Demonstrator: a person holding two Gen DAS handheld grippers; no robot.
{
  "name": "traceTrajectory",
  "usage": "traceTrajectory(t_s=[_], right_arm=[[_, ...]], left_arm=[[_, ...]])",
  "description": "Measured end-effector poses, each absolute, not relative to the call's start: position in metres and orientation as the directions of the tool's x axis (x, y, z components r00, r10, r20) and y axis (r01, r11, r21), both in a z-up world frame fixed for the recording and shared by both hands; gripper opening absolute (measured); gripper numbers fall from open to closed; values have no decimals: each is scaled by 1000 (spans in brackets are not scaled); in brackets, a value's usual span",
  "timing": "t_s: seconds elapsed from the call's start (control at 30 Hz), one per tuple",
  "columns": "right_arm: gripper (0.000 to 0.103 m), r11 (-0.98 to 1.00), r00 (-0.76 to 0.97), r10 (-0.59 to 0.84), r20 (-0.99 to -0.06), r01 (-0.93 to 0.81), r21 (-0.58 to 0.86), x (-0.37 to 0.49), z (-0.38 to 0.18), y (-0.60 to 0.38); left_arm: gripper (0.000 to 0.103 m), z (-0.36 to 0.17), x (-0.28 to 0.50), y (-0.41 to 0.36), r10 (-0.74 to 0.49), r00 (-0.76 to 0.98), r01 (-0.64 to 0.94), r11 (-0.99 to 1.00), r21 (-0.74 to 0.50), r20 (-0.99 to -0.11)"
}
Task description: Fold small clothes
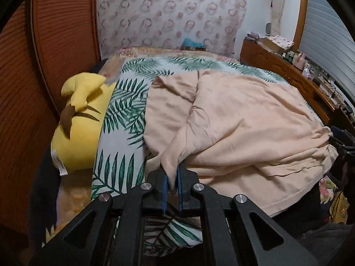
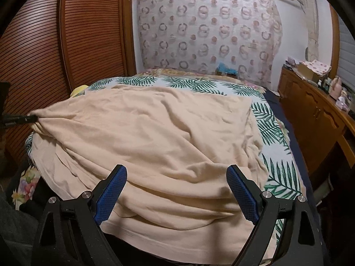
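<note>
Left gripper [image 1: 172, 177] bottom centre, jaws clamped on a corner of the peach garment [image 1: 239, 119]. Right gripper [image 2: 176, 190] at bottom of its view, jaws spread wide, nothing pinched, garment lying between and under them. Garment covers the leaf-print sheet [image 1: 124, 110] mid-frame. Yellow plush toy [image 1: 79, 119] at left.

Bed [image 2: 286, 157] under palm-leaf sheet [image 1: 124, 119]: peach garment [image 2: 155, 137] spread ahead of both grippers, yellow plush toy [image 1: 77, 133] left of left gripper [image 1: 172, 184].
</note>
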State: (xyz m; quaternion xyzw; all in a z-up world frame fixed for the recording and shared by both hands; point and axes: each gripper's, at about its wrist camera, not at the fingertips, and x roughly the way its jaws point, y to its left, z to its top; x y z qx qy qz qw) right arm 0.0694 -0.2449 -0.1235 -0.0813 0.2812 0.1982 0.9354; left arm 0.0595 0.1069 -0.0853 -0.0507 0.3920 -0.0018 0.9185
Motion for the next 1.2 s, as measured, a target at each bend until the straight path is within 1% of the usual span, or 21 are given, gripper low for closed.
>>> traceTrajectory(t_s=[0.03, 0.07, 0.13, 0.27, 0.4, 0.5, 0.6, 0.63, 0.67, 0.7, 0.73, 0.83, 1.0, 1.1, 1.2], right_arm=[[92, 907, 763, 324, -560, -418, -45, 69, -124, -244], [92, 907, 762, 323, -561, -419, -47, 69, -124, -242], [92, 905, 761, 324, -562, -423, -51, 70, -125, -242], [92, 904, 757, 323, -568, -424, -52, 68, -128, -236], [92, 903, 754, 322, -573, -426, -52, 67, -129, -234], [92, 904, 753, 322, -573, -425, -51, 66, -128, -234], [92, 905, 753, 321, -575, -423, -48, 67, -129, -233], [92, 906, 753, 319, -576, -421, -48, 67, -130, -233], [92, 907, 753, 318, -576, -419, -47, 67, -131, -233], [92, 908, 753, 317, -576, -416, -45, 67, -131, -234], [92, 909, 753, 317, -577, -415, -42, 67, -132, -234], [92, 912, 754, 313, -578, -408, -37, 67, -132, -239], [92, 919, 761, 313, -569, -393, -21, 63, -130, -250], [92, 926, 774, 303, -556, -376, -19, 60, -127, -262], [92, 934, 789, 291, -542, -357, -18, 54, -123, -275]], left_arm=[[14, -88, 63, 108, -39, 689, -41, 995, -93, -724], [27, -89, 64, 109, -31, 690, -46, 995, -86, -723], [43, -89, 66, 110, -18, 703, -49, 996, -73, -711], [43, -97, 71, 115, 3, 686, -64, 996, -56, -728], [43, -116, 81, 124, 20, 631, -100, 993, -55, -776], [43, -117, 77, 127, 1, 642, -101, 992, -82, -767], [43, -116, 73, 127, -23, 650, -91, 990, -108, -760], [29, -116, 71, 125, -53, 654, -68, 989, -128, -754], [10, -116, 71, 123, -88, 651, -43, 988, -152, -754], [10, -115, 71, 121, -123, 649, -27, 982, -184, -751], [8, -112, 71, 119, -137, 653, -18, 980, -196, -745], [7, -88, 73, 99, -205, 681, 64, 973, -222, -703], [7, -34, 93, 48, -323, 710, 226, 946, -232, -626], [7, 0, 114, -1, -409, 698, 351, 911, -217, -588], [7, 24, 132, -54, -478, 669, 463, 867, -184, -569]])
